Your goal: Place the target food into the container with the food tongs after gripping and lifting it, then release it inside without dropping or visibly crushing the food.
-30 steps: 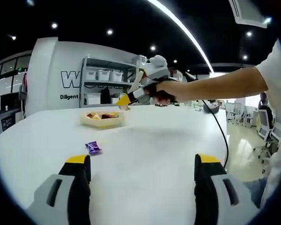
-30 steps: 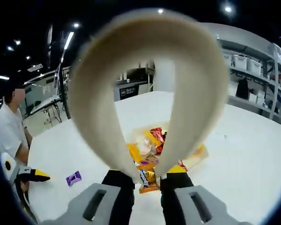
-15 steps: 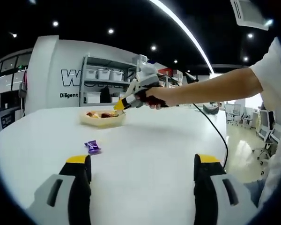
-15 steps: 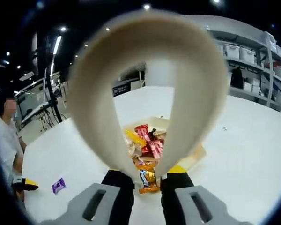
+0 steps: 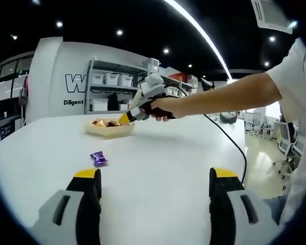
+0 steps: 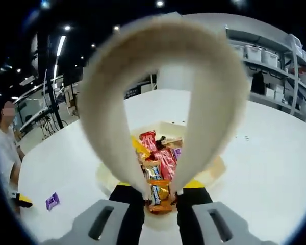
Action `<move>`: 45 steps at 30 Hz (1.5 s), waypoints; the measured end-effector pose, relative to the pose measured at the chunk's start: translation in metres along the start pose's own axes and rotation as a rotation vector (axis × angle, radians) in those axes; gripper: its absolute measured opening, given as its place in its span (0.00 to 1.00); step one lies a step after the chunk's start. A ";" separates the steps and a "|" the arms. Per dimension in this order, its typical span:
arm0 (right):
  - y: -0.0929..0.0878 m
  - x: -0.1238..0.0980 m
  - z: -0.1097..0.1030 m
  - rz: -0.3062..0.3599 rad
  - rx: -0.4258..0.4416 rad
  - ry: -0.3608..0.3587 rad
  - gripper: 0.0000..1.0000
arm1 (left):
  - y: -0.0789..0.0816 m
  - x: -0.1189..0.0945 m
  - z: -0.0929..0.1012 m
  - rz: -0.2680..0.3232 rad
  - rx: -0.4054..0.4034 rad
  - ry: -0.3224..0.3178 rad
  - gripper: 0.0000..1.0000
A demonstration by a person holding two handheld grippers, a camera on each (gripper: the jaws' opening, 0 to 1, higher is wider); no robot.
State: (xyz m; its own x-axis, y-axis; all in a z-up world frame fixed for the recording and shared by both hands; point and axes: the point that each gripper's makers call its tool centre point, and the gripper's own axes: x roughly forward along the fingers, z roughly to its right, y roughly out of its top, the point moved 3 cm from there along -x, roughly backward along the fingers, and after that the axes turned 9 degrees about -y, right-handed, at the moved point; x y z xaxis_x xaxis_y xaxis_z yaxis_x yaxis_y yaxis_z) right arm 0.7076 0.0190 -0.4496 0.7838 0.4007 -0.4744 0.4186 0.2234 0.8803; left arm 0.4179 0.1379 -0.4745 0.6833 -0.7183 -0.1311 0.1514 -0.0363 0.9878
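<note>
My right gripper (image 6: 160,187) is shut on beige food tongs (image 6: 214,92), whose looped end fills the upper part of the right gripper view. The tong tips pinch an orange wrapped candy bar (image 6: 158,198). It hangs low over the near rim of a pale yellow container (image 6: 218,166) that holds several red and yellow wrapped sweets. In the left gripper view a person's hand holds that right gripper (image 5: 124,119) right over the container (image 5: 109,130) at the far side of the white table. My left gripper (image 5: 155,179) stands open over the table's near part, holding nothing.
A purple wrapped candy (image 5: 97,158) lies loose on the table between the left gripper and the container, seen also as a purple candy (image 6: 52,200) in the right gripper view. A cable (image 5: 229,145) trails off the table's right side. Shelves with bins (image 5: 112,81) stand behind.
The right gripper with tongs and orange candy has moved toward and down over the container, which now sits closer beneath the tips. The left gripper stays put and open.
</note>
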 end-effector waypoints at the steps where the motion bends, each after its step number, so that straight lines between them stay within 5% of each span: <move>1: 0.003 0.000 0.002 0.011 0.004 0.003 0.17 | -0.001 0.000 0.001 -0.004 0.002 -0.004 0.85; 8: 0.020 -0.012 0.003 0.050 0.052 0.017 0.15 | 0.001 0.000 0.001 0.004 -0.003 0.000 0.86; 22: 0.032 -0.059 -0.040 0.096 -0.019 0.127 0.17 | 0.002 -0.002 -0.001 0.009 0.027 0.038 0.94; 26: 0.024 -0.066 -0.059 0.084 -0.051 0.160 0.17 | 0.001 -0.002 -0.004 0.002 0.043 0.054 0.99; 28: 0.012 -0.070 -0.072 0.074 -0.160 0.161 0.16 | 0.001 -0.002 -0.004 0.000 0.038 0.051 0.99; 33: -0.009 -0.073 -0.099 0.048 -0.196 0.203 0.16 | -0.001 -0.001 -0.002 -0.014 0.023 0.031 0.98; 40: -0.016 -0.075 -0.124 0.034 -0.205 0.260 0.17 | 0.001 -0.001 -0.001 -0.002 0.013 0.016 0.97; 43: -0.028 -0.081 -0.151 -0.010 -0.139 0.349 0.17 | 0.001 -0.001 0.000 -0.003 0.012 0.014 0.97; 45: -0.034 -0.081 -0.163 0.000 -0.176 0.346 0.18 | 0.001 -0.001 0.000 -0.003 0.014 0.013 0.96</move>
State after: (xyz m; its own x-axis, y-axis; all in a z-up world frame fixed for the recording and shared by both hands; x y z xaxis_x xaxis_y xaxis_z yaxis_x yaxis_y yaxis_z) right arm 0.5551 0.1233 -0.4422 0.5698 0.6703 -0.4753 0.3095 0.3607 0.8798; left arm 0.4171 0.1385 -0.4738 0.6924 -0.7088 -0.1346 0.1433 -0.0477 0.9885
